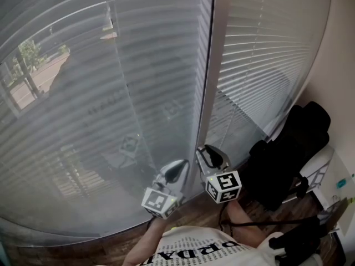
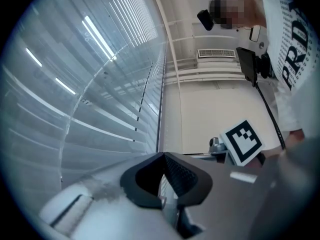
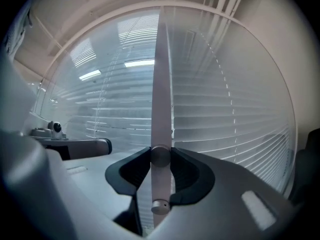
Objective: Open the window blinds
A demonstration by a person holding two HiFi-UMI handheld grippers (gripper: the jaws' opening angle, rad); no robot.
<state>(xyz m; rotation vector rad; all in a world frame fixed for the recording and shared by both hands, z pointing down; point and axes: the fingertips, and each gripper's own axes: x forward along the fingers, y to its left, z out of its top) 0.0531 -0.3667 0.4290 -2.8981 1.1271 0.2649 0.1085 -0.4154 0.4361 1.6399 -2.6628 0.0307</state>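
Note:
Two grey slatted blinds cover the window, the left blind (image 1: 94,110) and the right blind (image 1: 266,49), with a pale upright mullion (image 1: 213,65) between them. In the right gripper view a grey tilt wand (image 3: 161,84) hangs straight down in front of the slats. My right gripper (image 3: 160,156) is shut on its lower end, both pads against the rod. My left gripper (image 2: 162,155) is shut with nothing between its tips. In the head view the left gripper (image 1: 176,168) and right gripper (image 1: 204,152) sit side by side at the foot of the mullion.
A thin cord (image 1: 128,87) hangs down the left blind. A black bag or chair (image 1: 288,154) stands at the right against the wall, above white gear (image 1: 321,170). Wooden floor (image 1: 188,209) shows below the blinds. The person's white printed shirt (image 1: 194,251) fills the bottom edge.

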